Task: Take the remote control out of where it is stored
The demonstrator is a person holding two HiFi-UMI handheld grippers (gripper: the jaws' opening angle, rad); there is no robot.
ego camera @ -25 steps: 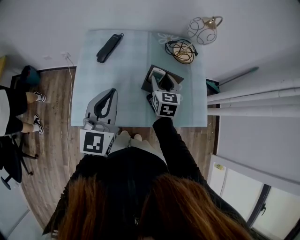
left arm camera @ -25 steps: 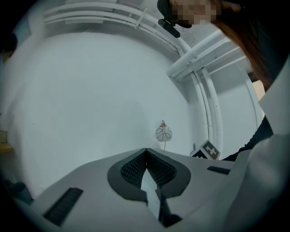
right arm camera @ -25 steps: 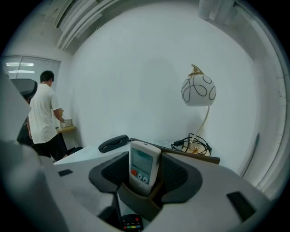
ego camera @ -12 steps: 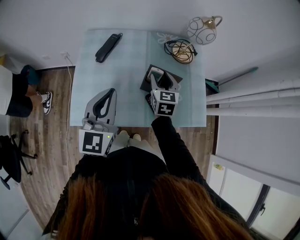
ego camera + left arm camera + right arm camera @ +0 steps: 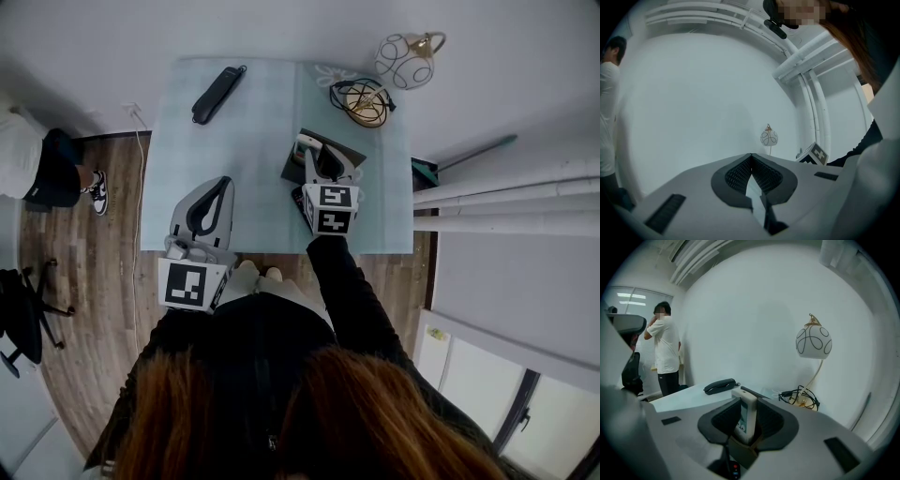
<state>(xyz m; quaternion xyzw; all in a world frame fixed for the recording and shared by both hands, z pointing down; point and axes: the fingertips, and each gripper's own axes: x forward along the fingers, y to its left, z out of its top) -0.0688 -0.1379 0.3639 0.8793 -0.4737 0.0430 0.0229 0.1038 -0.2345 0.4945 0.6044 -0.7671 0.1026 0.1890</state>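
Closing just now on the remote (image 5: 746, 416), right fingers (image 5: 769, 422) over pale-blue table (image 5: 244, 159) (left fingers (image 5: 736, 174) together, wood floor (image 5: 94, 281))

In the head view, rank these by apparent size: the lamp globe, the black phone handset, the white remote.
1. lamp globe: covers the most area, though it is probably nearer the camera.
2. black phone handset: about as long, much narrower.
3. white remote: smallest; only its top end shows.

The right gripper (image 5: 747, 405), its jaws having just been closing, clasps an upright white remote control (image 5: 745, 416). On the counter (image 5: 686, 399) a black telephone handset (image 5: 719, 386) lies at 11 o'clock, a globe lamp (image 5: 813, 341) at 2 o'clock
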